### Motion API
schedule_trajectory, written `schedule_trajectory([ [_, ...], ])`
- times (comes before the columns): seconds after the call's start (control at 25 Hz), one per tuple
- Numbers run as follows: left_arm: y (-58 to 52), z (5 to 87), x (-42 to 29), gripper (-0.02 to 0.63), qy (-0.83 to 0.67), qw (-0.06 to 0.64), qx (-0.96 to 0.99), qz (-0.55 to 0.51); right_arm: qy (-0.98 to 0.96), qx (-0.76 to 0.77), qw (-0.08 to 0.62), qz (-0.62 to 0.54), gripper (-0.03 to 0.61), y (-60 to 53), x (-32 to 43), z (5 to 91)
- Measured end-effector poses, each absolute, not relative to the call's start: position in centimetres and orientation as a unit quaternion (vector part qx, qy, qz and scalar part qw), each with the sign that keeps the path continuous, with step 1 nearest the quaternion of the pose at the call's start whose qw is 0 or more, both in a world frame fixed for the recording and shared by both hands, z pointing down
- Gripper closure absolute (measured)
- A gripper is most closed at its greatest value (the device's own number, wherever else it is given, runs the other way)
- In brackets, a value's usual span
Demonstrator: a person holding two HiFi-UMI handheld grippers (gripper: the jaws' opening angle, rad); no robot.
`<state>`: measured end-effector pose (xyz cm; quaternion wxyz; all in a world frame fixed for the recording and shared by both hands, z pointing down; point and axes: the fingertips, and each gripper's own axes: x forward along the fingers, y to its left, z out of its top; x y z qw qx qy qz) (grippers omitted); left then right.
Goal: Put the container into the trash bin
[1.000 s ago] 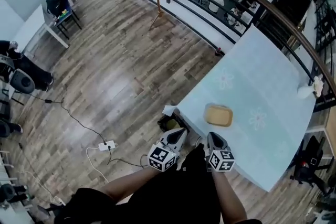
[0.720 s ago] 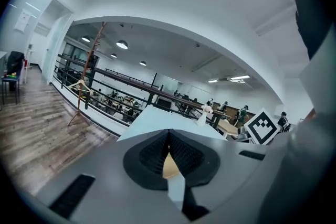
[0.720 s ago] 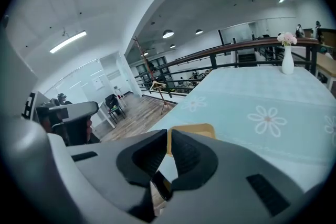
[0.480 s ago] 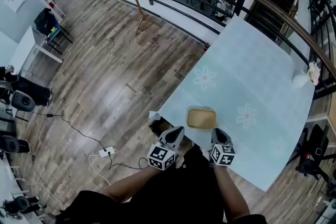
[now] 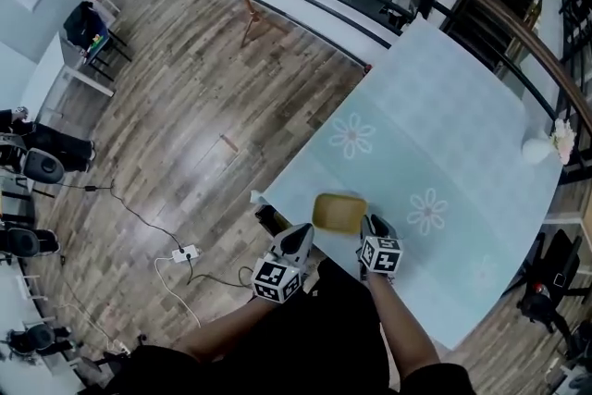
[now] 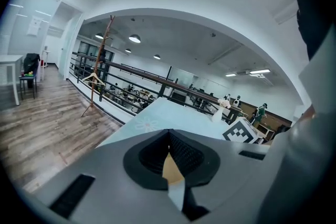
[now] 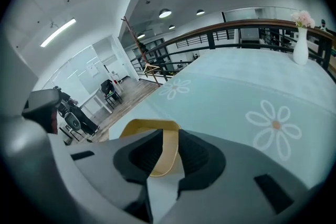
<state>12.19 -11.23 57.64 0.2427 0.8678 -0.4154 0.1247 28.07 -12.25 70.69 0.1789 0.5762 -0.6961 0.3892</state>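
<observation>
Container (image 5: 339, 211) looks light and flimsy, best pinched gently at its near rim; the right gripper (image 5: 373, 221) is opening, still empty, while the left gripper (image 5: 303, 232) is closed on nothing.

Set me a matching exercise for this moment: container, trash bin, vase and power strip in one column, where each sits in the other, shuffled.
Things:
1. container
2. trash bin
3. vase
4. power strip

Places:
A. on the wooden floor, out in the open, cable attached
B. on the table, at its far right edge
C. on the floor, beside the table's near corner
D. on the table, close to its near edge

Pairs: 1-D, 2-C, 3-B, 4-A
</observation>
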Motion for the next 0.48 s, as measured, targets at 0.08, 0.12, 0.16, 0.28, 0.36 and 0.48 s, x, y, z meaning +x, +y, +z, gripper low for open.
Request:
schedule_trajectory([
  [0.08,-11.4,57.9,12.0,0.604,-0.423,0.247,0.863,0.127,-0.693,0.571,0.189,0.397,0.495,-12.6,27.9,71.8],
  [0.12,-11.5,58.0,11.8,0.604,-0.426,0.249,0.86,0.128,-0.691,0.57,0.193,0.4,0.495,-12.8,27.7,72.2],
  [0.16,-11.5,58.2,11.5,0.604,-0.429,0.25,0.858,0.13,-0.689,0.569,0.197,0.403,0.495,-12.9,27.6,72.6],
  [0.28,-11.9,58.9,10.9,0.604,-0.437,0.251,0.852,0.139,-0.683,0.569,0.208,0.408,0.495,-13.2,27.6,73.8],
  [0.36,-12.3,59.3,10.6,0.604,-0.445,0.252,0.847,0.147,-0.68,0.567,0.216,0.412,0.495,-13.3,27.6,74.5],
  [0.48,-12.3,59.6,10.2,0.604,-0.455,0.257,0.839,0.15,-0.676,0.565,0.226,0.416,0.495,-13.2,27.6,75.5],
])
